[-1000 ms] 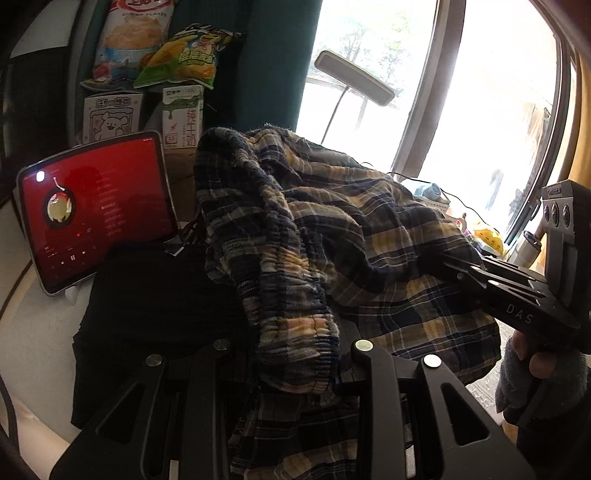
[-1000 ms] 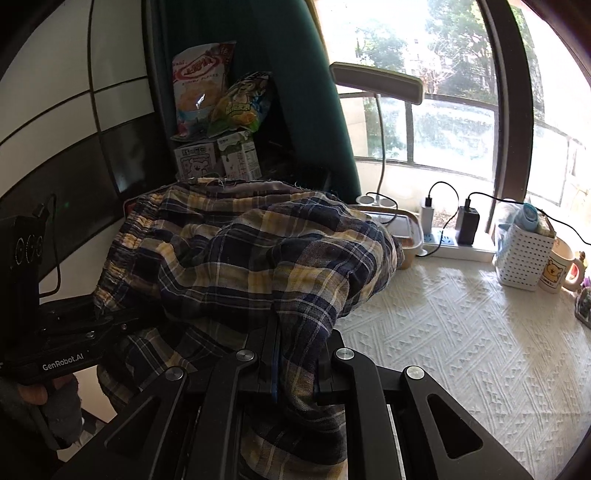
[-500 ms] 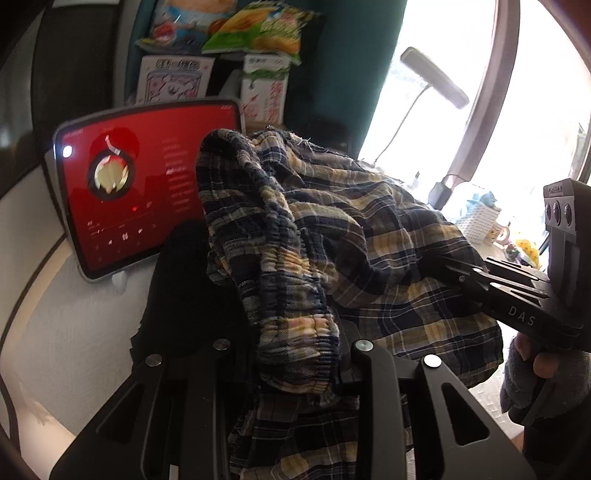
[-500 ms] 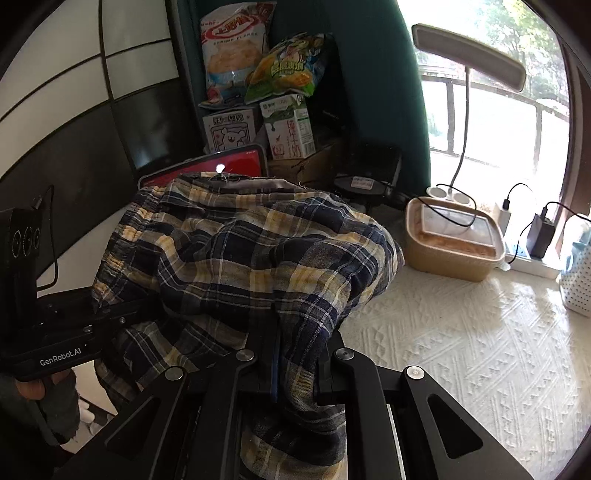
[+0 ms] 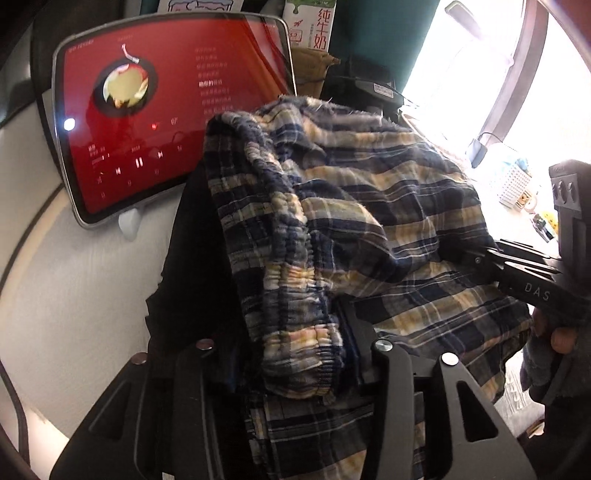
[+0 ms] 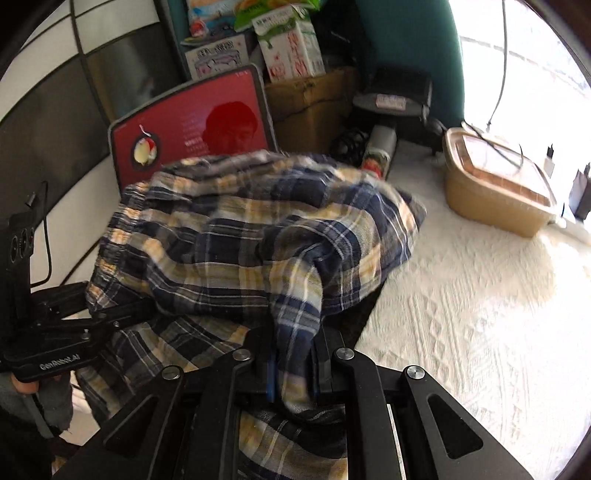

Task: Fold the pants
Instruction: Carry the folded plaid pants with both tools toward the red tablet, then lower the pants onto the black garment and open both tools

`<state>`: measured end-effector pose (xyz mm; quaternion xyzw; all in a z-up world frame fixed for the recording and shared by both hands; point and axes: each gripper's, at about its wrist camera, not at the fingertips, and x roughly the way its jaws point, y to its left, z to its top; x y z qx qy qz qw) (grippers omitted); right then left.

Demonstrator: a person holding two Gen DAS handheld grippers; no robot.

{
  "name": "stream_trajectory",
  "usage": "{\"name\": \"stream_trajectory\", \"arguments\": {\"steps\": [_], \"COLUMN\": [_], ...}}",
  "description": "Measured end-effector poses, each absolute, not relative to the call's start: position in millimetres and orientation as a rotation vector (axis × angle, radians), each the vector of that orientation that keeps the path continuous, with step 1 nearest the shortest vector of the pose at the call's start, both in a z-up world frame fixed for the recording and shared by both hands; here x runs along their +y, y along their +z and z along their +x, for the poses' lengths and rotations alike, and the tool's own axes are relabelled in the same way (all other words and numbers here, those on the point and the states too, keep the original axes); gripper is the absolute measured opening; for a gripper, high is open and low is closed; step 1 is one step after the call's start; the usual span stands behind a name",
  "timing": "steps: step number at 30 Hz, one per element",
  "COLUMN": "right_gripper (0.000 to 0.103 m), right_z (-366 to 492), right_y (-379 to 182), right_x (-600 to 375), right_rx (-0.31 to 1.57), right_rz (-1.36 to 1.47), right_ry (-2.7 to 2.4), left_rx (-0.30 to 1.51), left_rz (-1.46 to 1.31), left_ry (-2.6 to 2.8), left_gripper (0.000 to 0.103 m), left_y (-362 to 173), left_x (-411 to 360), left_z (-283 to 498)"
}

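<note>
The right gripper (image 6: 291, 369) is clamped on a fold of the plaid pants (image 6: 258, 236), and its body reads "DAS" where it shows in the left wrist view. The left gripper (image 5: 295, 362) is closed on the elastic waistband of the same pants, and its body carries the white lettering "GenRobot.AI" in the right wrist view. The pants, checked in navy, yellow and white, hang bunched between the two grippers, lifted above a dark cloth (image 5: 199, 266) that lies under them.

Behind the pants a tablet (image 5: 159, 110) stands propped, its red screen showing a music player with a round album picture, lines of small lyrics too fine to read, and pause and skip buttons. Above it a milk carton (image 5: 314, 26) bears the Chinese characters 纯牛奶. Snack bags and small boxes are stacked beside it on a cardboard box (image 6: 310, 107).

The surface is a white textured cloth (image 6: 480, 332). On it sits a tan lidded food container (image 6: 495, 192). A teal curtain (image 6: 406, 44) hangs by a bright window, and the wall to the left is panelled in black and white.
</note>
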<state>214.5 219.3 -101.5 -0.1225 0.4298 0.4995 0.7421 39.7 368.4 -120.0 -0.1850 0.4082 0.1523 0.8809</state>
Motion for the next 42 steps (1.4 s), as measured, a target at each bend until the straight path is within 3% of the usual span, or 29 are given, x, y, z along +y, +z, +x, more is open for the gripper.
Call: {"name": "stream_trajectory", "arguments": {"steps": [2, 4, 5, 13, 19, 20, 22, 29, 34, 42], "right_gripper": [0.032, 0.058, 0.061, 0.064, 0.064, 0.063, 0.0, 0.001, 0.0, 0.001], "right_z": [218, 220, 221, 228, 234, 234, 235, 257, 282, 293], "right_y": [-106, -110, -110, -94, -58, -56, -58, -86, -113, -107], "right_x": [217, 209, 203, 159, 156, 162, 181, 226, 251, 240], "right_rx": [0.967, 0.983, 0.99, 0.971, 0.782, 0.743, 0.711, 0.795, 0.842, 0.839], "right_rz": [-0.256, -0.239, -0.224, -0.164, -0.199, -0.236, -0.325, -0.407, -0.426, -0.491], "right_ry": [1.069, 1.044, 1.042, 1.016, 1.037, 1.048, 1.111, 1.202, 1.214, 1.086], "left_rx": [0.846, 0.835, 0.831, 0.721, 0.661, 0.668, 0.711, 0.877, 0.906, 0.907], "left_rz": [-0.392, -0.409, -0.414, -0.374, -0.263, -0.248, -0.226, -0.227, -0.202, -0.191], "left_ry": [0.312, 0.312, 0.32, 0.349, 0.273, 0.255, 0.238, 0.281, 0.282, 0.301], "left_gripper": [0.047, 0.05, 0.054, 0.059, 0.059, 0.059, 0.059, 0.059, 0.059, 0.059], "left_y": [-121, -120, -119, -78, -48, -47, -51, -91, -100, -99], "left_x": [371, 374, 377, 383, 373, 371, 372, 398, 404, 401], "left_z": [35, 30, 29, 16, 46, 51, 70, 117, 126, 119]}}
